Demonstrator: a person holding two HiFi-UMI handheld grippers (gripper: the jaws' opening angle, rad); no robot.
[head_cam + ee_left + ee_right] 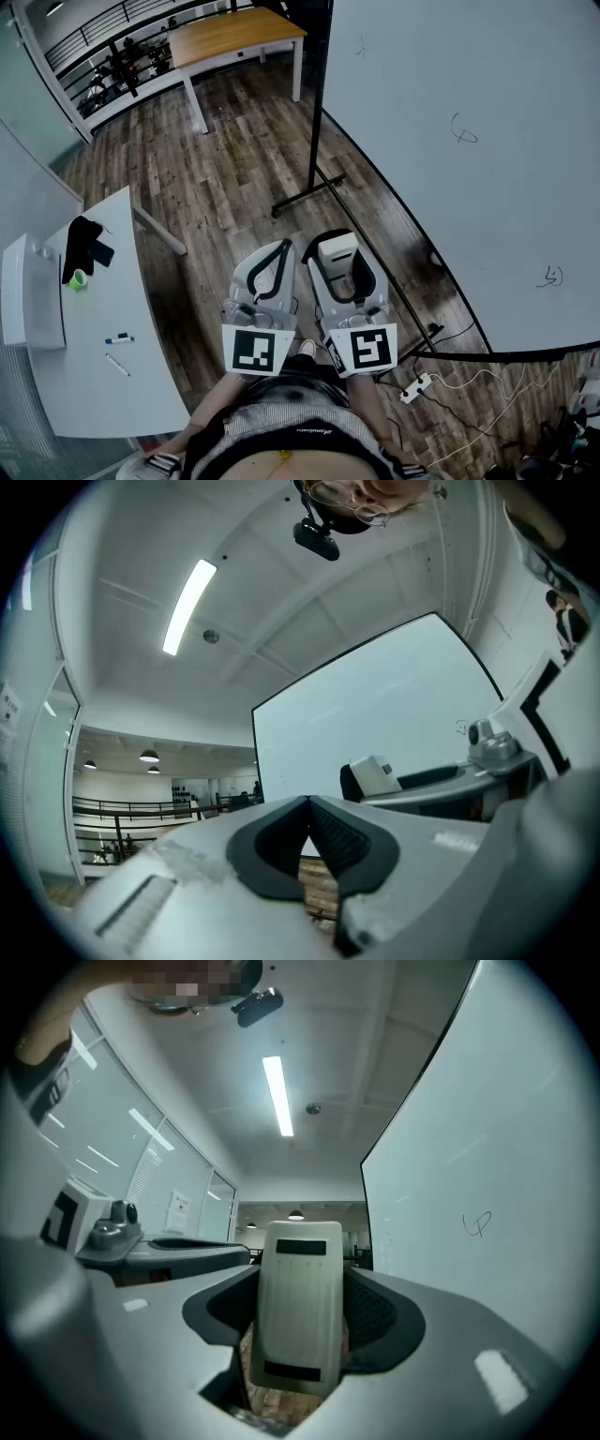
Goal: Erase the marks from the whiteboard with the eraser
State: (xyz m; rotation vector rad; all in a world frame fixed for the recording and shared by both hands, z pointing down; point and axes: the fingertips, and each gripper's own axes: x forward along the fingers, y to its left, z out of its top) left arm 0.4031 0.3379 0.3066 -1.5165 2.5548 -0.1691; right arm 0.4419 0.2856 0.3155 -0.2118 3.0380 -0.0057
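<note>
The whiteboard [450, 131] fills the right of the head view, with a pen mark [463, 129] high up and another pen mark [552, 276] near its lower edge. My right gripper [336, 251] is shut on the cream eraser [337, 251], held low in front of my body and apart from the board. In the right gripper view the eraser [300, 1305] stands between the jaws, and one mark [477, 1223] shows on the whiteboard [487, 1185]. My left gripper [283, 253] beside it is shut with nothing in it; its pads [333, 841] meet.
The board's black stand [312, 187] rests on the wood floor. A white table [103, 319] at left carries markers, a green cup and a dark object. A wooden desk [234, 37] stands at the back. A power strip [415, 386] and cables lie on the floor below the board.
</note>
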